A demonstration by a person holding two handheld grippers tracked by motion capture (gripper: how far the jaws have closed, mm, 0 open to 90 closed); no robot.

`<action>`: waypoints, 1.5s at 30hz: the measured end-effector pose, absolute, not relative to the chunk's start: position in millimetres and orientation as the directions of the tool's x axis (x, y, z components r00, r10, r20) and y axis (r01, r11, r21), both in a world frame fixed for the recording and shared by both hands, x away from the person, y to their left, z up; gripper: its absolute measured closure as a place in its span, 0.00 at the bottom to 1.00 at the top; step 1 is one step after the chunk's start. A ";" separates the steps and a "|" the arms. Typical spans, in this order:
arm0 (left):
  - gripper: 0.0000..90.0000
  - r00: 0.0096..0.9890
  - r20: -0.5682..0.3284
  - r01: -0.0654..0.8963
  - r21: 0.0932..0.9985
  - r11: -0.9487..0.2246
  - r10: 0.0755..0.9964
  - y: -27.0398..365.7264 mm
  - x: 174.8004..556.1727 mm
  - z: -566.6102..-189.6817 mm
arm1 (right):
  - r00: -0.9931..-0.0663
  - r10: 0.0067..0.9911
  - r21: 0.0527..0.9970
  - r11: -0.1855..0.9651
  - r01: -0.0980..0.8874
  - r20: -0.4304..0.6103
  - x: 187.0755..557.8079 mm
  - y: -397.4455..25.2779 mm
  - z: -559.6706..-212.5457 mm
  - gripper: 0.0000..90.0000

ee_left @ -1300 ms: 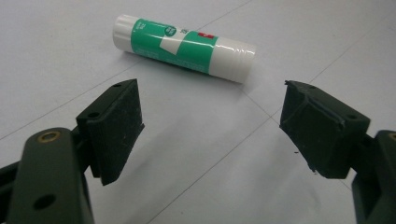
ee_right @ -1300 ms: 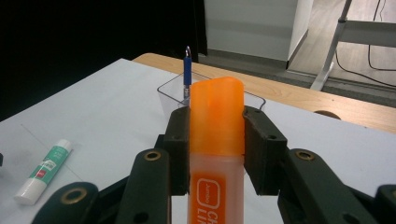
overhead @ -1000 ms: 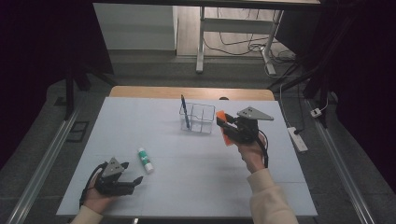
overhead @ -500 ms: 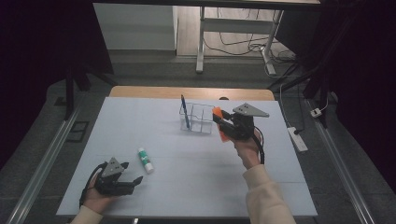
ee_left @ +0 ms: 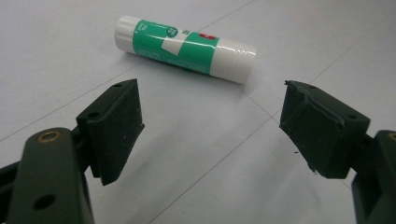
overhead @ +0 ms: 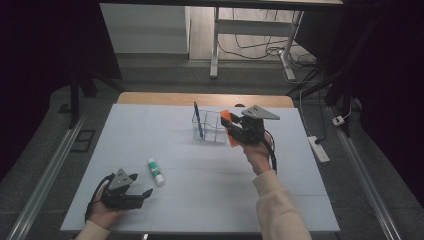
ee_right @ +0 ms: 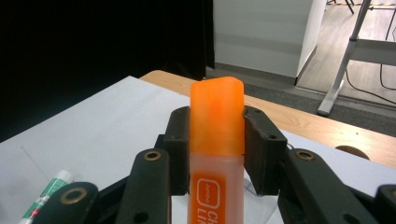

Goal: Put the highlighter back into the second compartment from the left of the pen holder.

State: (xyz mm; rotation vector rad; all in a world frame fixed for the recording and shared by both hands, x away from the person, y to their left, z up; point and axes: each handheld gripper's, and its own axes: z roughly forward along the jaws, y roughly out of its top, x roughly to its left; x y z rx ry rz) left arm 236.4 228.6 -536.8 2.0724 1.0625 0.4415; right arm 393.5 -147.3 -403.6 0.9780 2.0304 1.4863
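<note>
Between the right gripper [ee_right: 216, 154] jaws sits a pinched orange marker [ee_right: 216, 123] (left gripper [ee_left: 210, 126] spread).

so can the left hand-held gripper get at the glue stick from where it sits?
Probably yes. The left hand-held gripper is open, with the glue stick lying flat just ahead of it and only bare table between.

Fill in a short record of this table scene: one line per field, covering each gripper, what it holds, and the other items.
right gripper: shut on the orange highlighter, raised beside the clear organiser
left gripper: open, fingers apart, nothing between them
glue stick: lying on its side on the table, just ahead of the left gripper
clear organiser: holds an upright blue pen
</note>
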 end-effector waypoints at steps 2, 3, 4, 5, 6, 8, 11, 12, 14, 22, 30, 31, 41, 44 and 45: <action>0.23 0.595 -0.033 0.543 0.753 -0.372 0.803 228.4 236.3 -536.9 | -0.654 0.754 0.944 0.170 0.283 0.060 394.7 -145.6 -403.4 0.72; 0.23 0.596 -0.033 0.543 0.753 -0.372 0.803 228.4 236.2 -536.8 | -0.654 0.754 0.945 0.168 0.281 0.061 395.4 -144.7 -403.5 0.72; 0.23 0.596 -0.033 0.543 0.753 -0.372 0.803 228.3 236.2 -536.9 | -0.653 0.755 0.945 0.166 0.281 0.062 396.0 -143.8 -403.7 0.72; 0.23 0.596 -0.033 0.543 0.752 -0.373 0.803 228.3 236.2 -536.9 | -0.654 0.754 0.945 0.165 0.281 0.063 396.7 -142.8 -403.9 0.72; 0.23 0.596 -0.033 0.543 0.752 -0.373 0.802 228.4 236.3 -536.9 | -0.654 0.754 0.945 0.165 0.281 0.063 397.3 -141.9 -404.1 0.72; 0.23 0.596 -0.033 0.544 0.752 -0.372 0.802 228.5 236.4 -536.9 | -0.655 0.754 0.945 0.169 0.279 0.059 398.5 -139.8 -404.4 0.72; 0.23 0.596 -0.032 0.544 0.751 -0.374 0.802 228.2 236.5 -537.0 | -0.654 0.755 0.944 0.184 0.274 0.043 400.6 -136.6 -405.4 0.72; 0.23 0.596 -0.031 0.543 0.751 -0.375 0.802 228.1 236.4 -537.1 | -0.655 0.755 0.944 0.185 0.273 0.041 401.3 -135.9 -405.6 0.72; 0.23 0.596 -0.031 0.543 0.751 -0.375 0.802 228.1 236.3 -537.1 | -0.655 0.755 0.946 0.181 0.270 0.043 402.7 -134.6 -405.7 0.72; 0.23 0.599 -0.030 0.543 0.750 -0.378 0.800 228.0 236.6 -537.4 | -0.658 0.752 0.948 0.183 0.259 0.034 409.3 -126.9 -404.8 0.72; 0.23 0.596 -0.031 0.543 0.752 -0.374 0.802 229.0 236.5 -537.2 | -0.649 0.760 0.951 0.185 0.248 0.022 416.0 -118.0 -406.4 0.72; 0.23 0.596 -0.031 0.543 0.752 -0.374 0.802 228.8 236.5 -537.3 | -0.649 0.760 0.950 0.188 0.248 0.020 416.8 -117.3 -406.4 0.72; 0.23 0.598 -0.031 0.543 0.750 -0.377 0.801 228.3 236.7 -537.5 | -0.648 0.761 0.954 0.179 0.239 0.019 423.7 -114.0 -402.3 0.72; 0.23 0.600 -0.030 0.543 0.749 -0.379 0.800 228.1 236.9 -537.7 | -0.647 0.762 0.955 0.175 0.240 0.023 426.4 -112.4 -402.6 0.72; 0.23 0.600 -0.029 0.543 0.749 -0.380 0.800 228.1 236.9 -537.7 | -0.648 0.761 0.955 0.175 0.240 0.024 427.3 -111.6 -403.0 0.72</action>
